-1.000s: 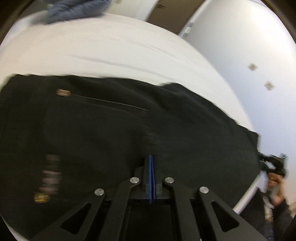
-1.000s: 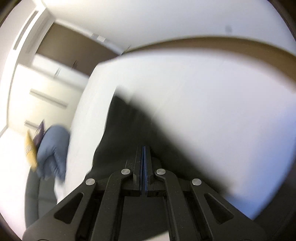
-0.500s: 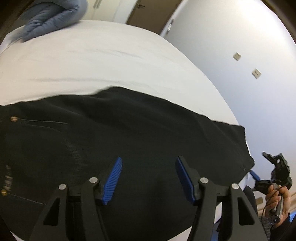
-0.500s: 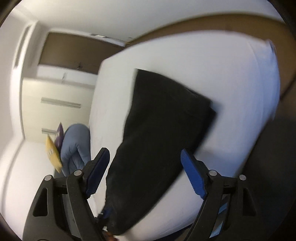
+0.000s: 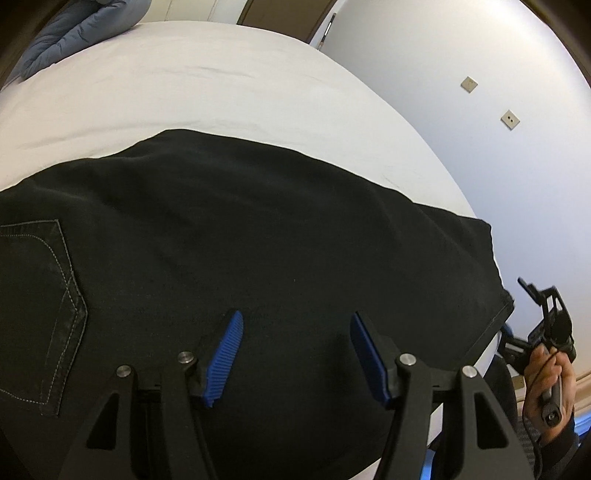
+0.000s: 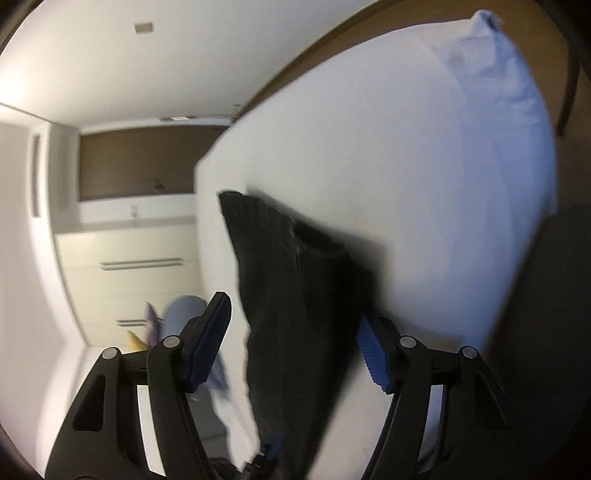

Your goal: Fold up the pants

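Black pants point(image 5: 258, 240) lie flat across the white bed point(image 5: 184, 85), folded lengthwise, with a stitched back pocket point(image 5: 44, 302) at the left. My left gripper point(image 5: 295, 350) is open and empty, hovering just above the pants near the bed's front edge. My right gripper point(image 6: 295, 343) is open and empty, off the bed's end and looking along the pants point(image 6: 295, 295), whose hem lies towards it. It also shows in the left wrist view point(image 5: 546, 332), held in a hand beyond the leg end of the pants.
A blue padded garment point(image 5: 70, 33) lies at the bed's far left corner. A white wall with two small plates point(image 5: 509, 118) runs along the right. Cream cabinets point(image 6: 129, 258) stand beyond the bed. A dark chair point(image 6: 554, 332) is at the right.
Both grippers let go of the pants and opened, then pulled back. The pants now lie spread flat on the bed. The right gripper has withdrawn past the bed's end.
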Available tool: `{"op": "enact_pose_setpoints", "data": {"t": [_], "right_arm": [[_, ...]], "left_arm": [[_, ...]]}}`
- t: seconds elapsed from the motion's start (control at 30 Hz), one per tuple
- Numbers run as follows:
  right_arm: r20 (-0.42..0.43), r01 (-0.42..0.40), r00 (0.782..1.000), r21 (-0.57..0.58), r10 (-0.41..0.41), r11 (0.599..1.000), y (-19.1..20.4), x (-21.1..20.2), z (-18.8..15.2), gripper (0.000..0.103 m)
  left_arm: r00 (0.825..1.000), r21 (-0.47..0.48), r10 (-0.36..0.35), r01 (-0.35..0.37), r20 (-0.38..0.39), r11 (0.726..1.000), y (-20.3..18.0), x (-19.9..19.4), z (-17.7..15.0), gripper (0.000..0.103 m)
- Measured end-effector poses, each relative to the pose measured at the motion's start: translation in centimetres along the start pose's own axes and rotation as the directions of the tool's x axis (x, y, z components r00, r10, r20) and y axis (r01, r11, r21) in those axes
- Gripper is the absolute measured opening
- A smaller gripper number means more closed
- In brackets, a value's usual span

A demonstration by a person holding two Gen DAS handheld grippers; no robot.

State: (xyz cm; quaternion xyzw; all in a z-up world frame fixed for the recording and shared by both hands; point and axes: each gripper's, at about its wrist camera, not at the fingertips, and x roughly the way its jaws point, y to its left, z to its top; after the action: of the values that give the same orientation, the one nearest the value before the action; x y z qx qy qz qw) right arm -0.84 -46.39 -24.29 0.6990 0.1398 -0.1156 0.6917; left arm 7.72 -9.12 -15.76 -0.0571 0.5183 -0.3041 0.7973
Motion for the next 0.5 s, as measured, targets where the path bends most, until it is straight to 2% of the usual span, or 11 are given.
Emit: {"op": "enact_pose_setpoints", "data": {"t": [0.1, 0.13, 0.27, 0.37, 0.5], "right_arm": [[0.031, -0.032, 0.999, -0.015, 0.032, 0.999, -0.4, 0.7, 1.2, 0.043], [0.032, -0.031, 0.999, -0.011, 0.032, 0.999, -0.7, 0.8, 1.4, 0.033], [0.03, -0.036, 0.999, -0.028, 0.037, 0.999, -1.3, 0.3, 2.2, 0.017], [0.03, -0.019, 0.999, -0.051, 0.021, 0.998, -2.3, -3.6, 3.0, 0.011], [0.049, 0.056, 0.998, -0.123, -0.05, 0.991, -0.8, -4.3, 3.5, 0.009]], "left_arm": [[1.0, -0.001, 0.003, -0.003, -0.001, 1.0, 0.0, 0.3, -0.1, 0.063], [1.0, 0.0, 0.005, -0.005, 0.0, 1.0, 0.0, 0.4, -0.2, 0.063], [1.0, -0.003, 0.007, -0.007, 0.004, 1.0, -0.2, 0.7, -0.4, 0.063], [1.0, -0.016, -0.002, 0.002, 0.007, 1.0, -0.1, 0.8, -0.4, 0.063], [1.0, -0.021, -0.01, 0.01, 0.01, 1.0, 0.1, 0.9, -0.3, 0.063]]}}
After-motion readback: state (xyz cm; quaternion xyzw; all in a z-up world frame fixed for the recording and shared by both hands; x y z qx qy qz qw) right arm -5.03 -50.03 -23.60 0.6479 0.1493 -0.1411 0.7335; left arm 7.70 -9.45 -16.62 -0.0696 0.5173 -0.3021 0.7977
